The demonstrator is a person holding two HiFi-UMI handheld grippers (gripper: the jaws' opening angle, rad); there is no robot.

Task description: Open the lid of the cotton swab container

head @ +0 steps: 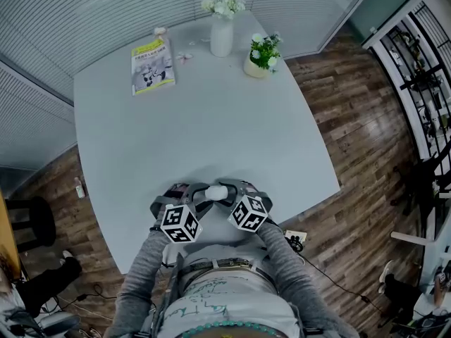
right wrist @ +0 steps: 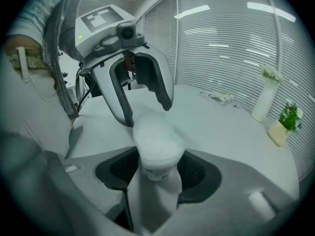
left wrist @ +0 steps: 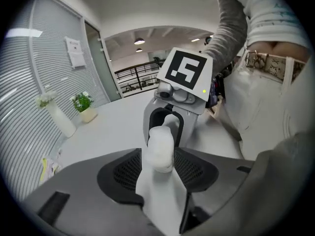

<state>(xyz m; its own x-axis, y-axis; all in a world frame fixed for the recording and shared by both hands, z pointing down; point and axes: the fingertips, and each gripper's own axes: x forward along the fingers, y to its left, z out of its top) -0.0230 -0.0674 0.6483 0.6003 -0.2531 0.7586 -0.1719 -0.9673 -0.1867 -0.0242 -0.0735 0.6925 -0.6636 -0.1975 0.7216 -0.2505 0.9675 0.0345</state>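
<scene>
Right gripper view: white round cotton swab container (right wrist: pixel 156 144) clamped by right claw (right wrist: pixel 158 170); left claw (left wrist: pixel 158 167) apparently open.

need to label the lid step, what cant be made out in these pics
Cotton swab container: head view, mostly hidden between the left gripper and right gripper.
Open or closed: both gripper views show it as a blurred white shape; no seam shows.
Booklet print: head view, too small.
Small pink thing beyond the booklet: head view, too small to name.
</scene>
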